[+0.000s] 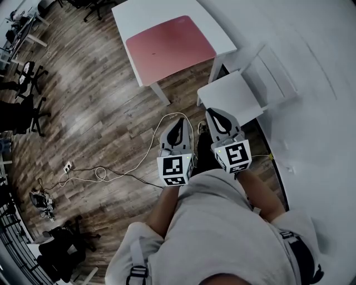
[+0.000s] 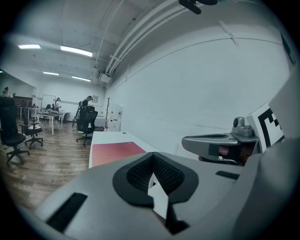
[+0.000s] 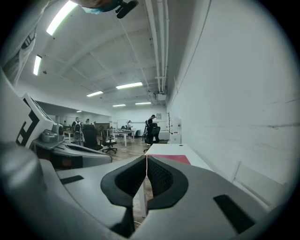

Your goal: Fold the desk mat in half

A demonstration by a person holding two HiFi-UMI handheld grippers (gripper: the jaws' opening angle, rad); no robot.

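Left claw (image 1: 179,121) and right claw (image 1: 214,114), both pressed together, hang well apart from the desk mat (image 1: 169,43). Approach first; spread them at one edge.

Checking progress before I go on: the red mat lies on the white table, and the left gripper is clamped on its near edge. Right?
Not quite. The red mat does lie on the white table, but the left gripper is shut on nothing and held well short of the table, close to the person's body. The head view shows it.
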